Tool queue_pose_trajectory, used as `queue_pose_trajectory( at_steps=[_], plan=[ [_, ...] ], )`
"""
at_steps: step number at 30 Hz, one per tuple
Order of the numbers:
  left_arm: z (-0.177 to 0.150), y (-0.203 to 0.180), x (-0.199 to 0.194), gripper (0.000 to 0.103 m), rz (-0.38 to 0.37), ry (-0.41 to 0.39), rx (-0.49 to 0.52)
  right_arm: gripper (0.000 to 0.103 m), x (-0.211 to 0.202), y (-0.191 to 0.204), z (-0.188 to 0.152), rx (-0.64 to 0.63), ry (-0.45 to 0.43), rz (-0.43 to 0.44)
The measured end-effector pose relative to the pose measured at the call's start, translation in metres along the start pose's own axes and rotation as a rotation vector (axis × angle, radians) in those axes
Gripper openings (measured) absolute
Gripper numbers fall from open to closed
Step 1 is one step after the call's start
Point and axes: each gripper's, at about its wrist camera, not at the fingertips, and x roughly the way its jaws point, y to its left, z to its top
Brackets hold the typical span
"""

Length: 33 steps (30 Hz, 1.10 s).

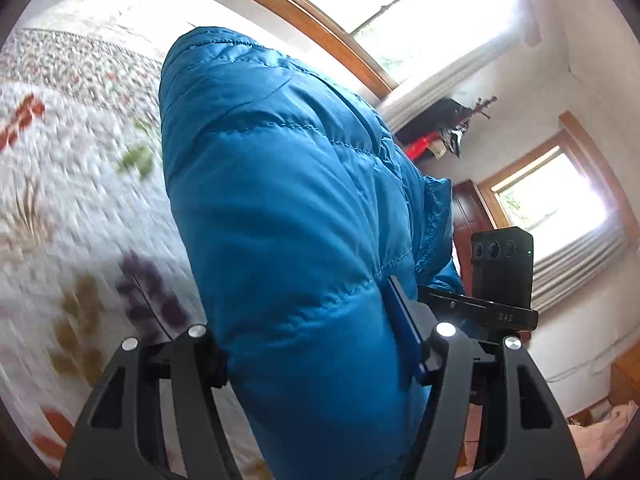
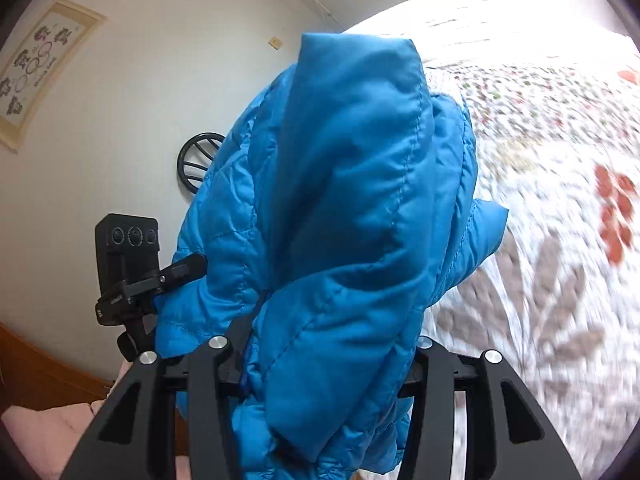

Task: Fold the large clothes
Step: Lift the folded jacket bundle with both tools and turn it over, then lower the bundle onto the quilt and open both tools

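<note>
A bright blue quilted puffer jacket (image 1: 280,208) fills the middle of the left wrist view, lifted above the bed. My left gripper (image 1: 312,340) is shut on a thick fold of it; a blue pad (image 1: 404,320) presses into the fabric, and the other fingertip is buried. In the right wrist view the same jacket (image 2: 352,208) bulges up between the fingers, with my right gripper (image 2: 320,356) shut on it and its fingertips covered by cloth. Each view shows the other gripper's black camera block close beside the jacket: the right gripper (image 1: 500,280) and the left gripper (image 2: 128,272).
Below lies a bed with a white floral quilt (image 1: 72,200) (image 2: 560,240). Two bright wooden-framed windows (image 1: 400,12) and a cluttered shelf (image 1: 436,132) stand beyond it. A white wall bears a framed picture (image 2: 40,64), a round black object (image 2: 196,168) hangs lower, and pink cloth (image 2: 44,424) lies low left.
</note>
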Motion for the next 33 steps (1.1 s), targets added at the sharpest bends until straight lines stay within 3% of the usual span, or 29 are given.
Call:
queue_pose_trajectory(
  at_steps=[7,12,17,22,25,29,31,33],
  plan=[
    [0.055,0.064,0.024,0.062,0.027,0.021,-0.036,0.048,0.071,-0.016,0.036,0.045,0.039,-0.03],
    [0.057,0.103,0.048,0.068,0.06,0.086,-0.064,0.051,0.113,-0.031,0.028,0.104,0.086,-0.028],
    [0.05,0.117,0.055,0.079,0.056,0.07,-0.084,0.058,0.143,-0.027,0.028,0.133,0.091,-0.007],
    [0.051,0.117,0.052,0.082,0.075,0.075,-0.105,0.065,0.122,-0.037,0.017,0.162,0.086,0.026],
    [0.056,0.12,0.034,0.082,0.137,0.084,-0.099,0.073,0.105,-0.035,0.019,0.13,0.065,-0.047],
    [0.053,0.096,0.004,0.084,0.253,0.074,-0.076,0.08,0.075,-0.016,0.006,0.09,0.043,-0.129],
    [0.046,0.088,-0.015,0.086,0.276,0.056,-0.067,0.083,0.057,-0.007,-0.005,0.079,0.021,-0.157],
    [0.038,0.07,-0.032,0.087,0.347,0.037,-0.046,0.088,0.038,0.005,-0.015,0.055,-0.002,-0.229]
  ],
)
